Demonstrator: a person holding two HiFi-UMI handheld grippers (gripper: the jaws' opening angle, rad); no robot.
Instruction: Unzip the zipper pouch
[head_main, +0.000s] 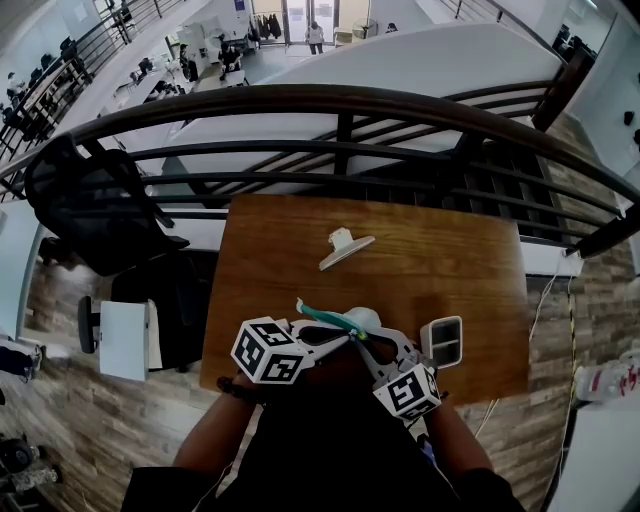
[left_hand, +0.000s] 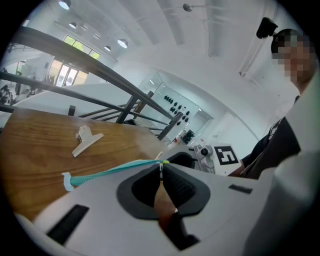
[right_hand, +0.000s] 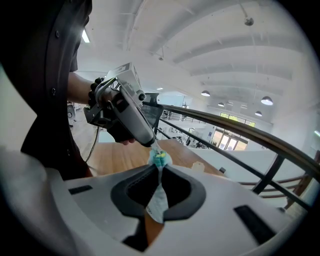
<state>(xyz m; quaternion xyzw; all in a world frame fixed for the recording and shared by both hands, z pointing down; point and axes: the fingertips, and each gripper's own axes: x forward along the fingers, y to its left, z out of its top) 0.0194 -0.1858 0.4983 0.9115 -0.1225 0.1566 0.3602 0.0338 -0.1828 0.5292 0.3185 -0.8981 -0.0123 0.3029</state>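
– Two pinches, as we read it. The left gripper (left_hand: 161, 172) has its pads pressed together on the thin metal zipper pull (left_hand: 161, 167). The right gripper (right_hand: 159, 172) is clamped on the pale cloth of the zipper pouch (right_hand: 157, 205).
– Where does the pouch sit for us?
– Held up between the two grippers over the near edge of the wooden table (head_main: 450, 260), at six o'clock from the binder clip (head_main: 345, 248).
– How will it handle?
– Light and limp, we judge, so the cloth will bunch unless we hold it taut. The teal zipper tape (left_hand: 114, 171) runs toward nine o'clock from the left jaws. Pull and cloth are the right holds, though that small pull could slip.
– Any writing?
– None we can read, only square markers on the cubes (head_main: 268, 350).
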